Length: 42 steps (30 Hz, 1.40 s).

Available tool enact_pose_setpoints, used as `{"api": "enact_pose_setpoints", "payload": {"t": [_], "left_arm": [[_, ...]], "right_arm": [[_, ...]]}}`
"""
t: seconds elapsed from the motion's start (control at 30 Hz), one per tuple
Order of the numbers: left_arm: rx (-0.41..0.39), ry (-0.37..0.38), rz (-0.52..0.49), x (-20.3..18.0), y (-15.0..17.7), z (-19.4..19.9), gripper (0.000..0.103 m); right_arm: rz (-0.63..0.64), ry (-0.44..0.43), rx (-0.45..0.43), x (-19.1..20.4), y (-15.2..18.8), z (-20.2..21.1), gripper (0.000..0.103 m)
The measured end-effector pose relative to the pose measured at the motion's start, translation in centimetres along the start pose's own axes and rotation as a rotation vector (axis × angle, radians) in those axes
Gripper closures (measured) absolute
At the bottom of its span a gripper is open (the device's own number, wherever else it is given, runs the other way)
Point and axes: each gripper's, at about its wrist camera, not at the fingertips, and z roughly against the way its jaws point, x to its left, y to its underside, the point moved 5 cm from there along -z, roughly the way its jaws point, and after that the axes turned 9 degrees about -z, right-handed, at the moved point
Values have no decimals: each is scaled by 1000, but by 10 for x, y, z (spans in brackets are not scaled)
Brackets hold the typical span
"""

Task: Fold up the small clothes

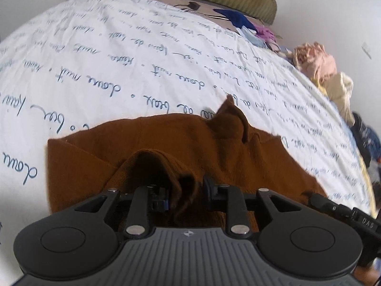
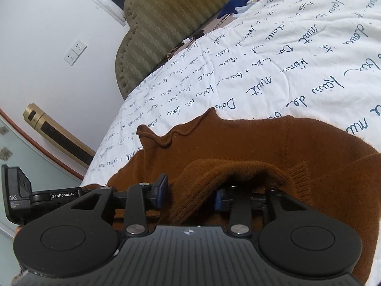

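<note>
A brown knit garment [image 1: 166,140] lies spread on a white quilt with blue handwriting [image 1: 119,59]. My left gripper [image 1: 185,196] is shut on a bunched fold of the brown garment and holds it raised above the rest of the cloth. In the right wrist view the same brown garment [image 2: 262,140] lies on the quilt [image 2: 273,59]. My right gripper [image 2: 191,196] is shut on another fold of it, and the cloth drapes over the right finger. A raised corner of the garment [image 1: 232,116] sticks up behind.
A green padded headboard [image 2: 166,28] stands at the far end of the bed. Loose clothes, pink [image 1: 314,59], cream [image 1: 340,93] and blue [image 1: 233,17], lie along the bed's far edge. A wall with sockets [image 2: 75,52] and a gold cylinder [image 2: 38,119] are at the left.
</note>
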Motion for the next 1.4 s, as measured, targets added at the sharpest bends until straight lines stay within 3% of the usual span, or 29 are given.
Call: {"api": "enact_pose_setpoints", "payload": {"t": [0.13, 0.2, 0.27, 0.37, 0.53, 0.63, 0.77, 0.97, 1.07, 1.17, 1.4], "left_arm": [[-20, -6, 50, 10, -4, 4, 66], [-50, -27, 76, 15, -8, 8, 43], [-82, -38, 106, 21, -11, 13, 36], [-98, -57, 120, 27, -17, 17, 36], [-129, -123, 129, 36, -20, 20, 36], [-129, -125, 139, 42, -18, 23, 36], [-117, -125, 78, 42, -8, 36, 36], [-180, -159, -167, 25, 6, 72, 36], [-205, -102, -363, 9, 13, 83, 36], [-261, -93, -585, -5, 23, 94, 36], [-239, -192, -1012, -30, 64, 87, 36]], "right_arm": [[-31, -7, -19, -5, -7, 3, 50], [-54, -14, -27, -9, -11, 4, 48], [-68, -16, -41, -12, -14, 5, 45], [-91, -14, -70, -16, -21, 7, 39], [-128, 3, -112, -27, -30, 10, 37], [-145, 16, -122, -33, -32, 11, 36], [-117, 15, -120, -27, -27, 16, 35], [-3, -18, -47, 6, -11, 10, 26], [43, -38, 10, 22, 3, 0, 24], [65, -48, 42, 32, 14, -4, 24], [114, -46, 99, 43, 36, -5, 16]]}}
